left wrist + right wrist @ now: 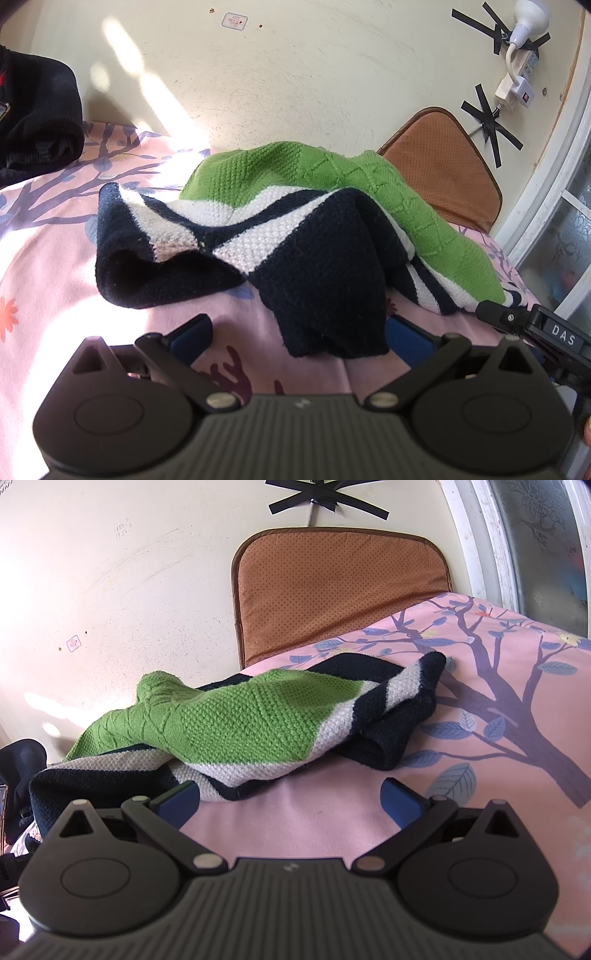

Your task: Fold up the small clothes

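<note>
A knit sweater (295, 229) in green, white and navy lies crumpled on the pink tree-print bedsheet (48, 258). My left gripper (299, 334) is open just in front of it. A navy fold of the sweater droops between its blue fingers, closer to the right finger (406, 338). In the right wrist view the same sweater (240, 720) lies ahead and to the left. My right gripper (290, 803) is open over bare sheet, its left finger (179, 801) right at the sweater's striped hem. The right gripper's tip (495, 314) also shows by the sweater's right edge.
A brown cushion (332, 590) leans on the cream wall behind the sweater. A black garment (37, 118) is piled at the far left of the bed. A power strip with a white lamp (524, 55) hangs on the wall. A frosted window (546, 535) borders the right side.
</note>
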`<state>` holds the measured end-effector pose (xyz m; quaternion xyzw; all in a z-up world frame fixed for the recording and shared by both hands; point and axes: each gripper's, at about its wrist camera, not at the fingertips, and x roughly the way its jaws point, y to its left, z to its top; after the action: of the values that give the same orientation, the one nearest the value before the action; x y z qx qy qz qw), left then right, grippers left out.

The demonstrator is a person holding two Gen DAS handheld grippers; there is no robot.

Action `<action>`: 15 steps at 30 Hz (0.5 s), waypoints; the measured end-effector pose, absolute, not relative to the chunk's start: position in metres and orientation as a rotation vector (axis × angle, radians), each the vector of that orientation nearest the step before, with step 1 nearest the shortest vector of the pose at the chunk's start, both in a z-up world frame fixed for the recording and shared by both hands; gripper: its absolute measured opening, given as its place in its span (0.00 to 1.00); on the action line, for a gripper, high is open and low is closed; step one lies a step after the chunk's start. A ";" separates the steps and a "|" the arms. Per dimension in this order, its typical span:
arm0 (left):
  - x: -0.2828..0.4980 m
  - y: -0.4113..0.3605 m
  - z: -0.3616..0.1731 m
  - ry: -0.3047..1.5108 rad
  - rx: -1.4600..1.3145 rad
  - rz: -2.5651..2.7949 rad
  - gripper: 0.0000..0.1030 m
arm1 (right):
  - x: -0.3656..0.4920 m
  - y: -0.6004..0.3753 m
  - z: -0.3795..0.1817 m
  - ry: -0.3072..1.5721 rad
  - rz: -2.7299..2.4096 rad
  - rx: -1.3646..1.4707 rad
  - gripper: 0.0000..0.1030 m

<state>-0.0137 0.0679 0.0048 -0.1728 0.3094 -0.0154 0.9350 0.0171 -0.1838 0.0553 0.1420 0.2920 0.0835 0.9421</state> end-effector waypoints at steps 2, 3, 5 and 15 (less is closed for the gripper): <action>-0.014 0.068 0.005 0.633 -0.353 -0.031 1.00 | 0.017 -0.184 0.055 0.595 0.170 0.290 1.00; -0.014 0.068 0.005 0.633 -0.354 -0.031 1.00 | 0.017 -0.184 0.055 0.595 0.170 0.290 1.00; -0.014 0.068 0.005 0.632 -0.353 -0.031 1.00 | 0.017 -0.184 0.055 0.595 0.171 0.290 1.00; -0.012 0.063 0.005 0.644 -0.322 -0.025 1.00 | 0.017 -0.184 0.055 0.595 0.171 0.291 1.00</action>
<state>-0.0123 0.0631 0.0052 -0.1577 0.3151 -0.0121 0.9358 0.0171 -0.1839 0.0555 0.1425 0.2919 0.0838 0.9421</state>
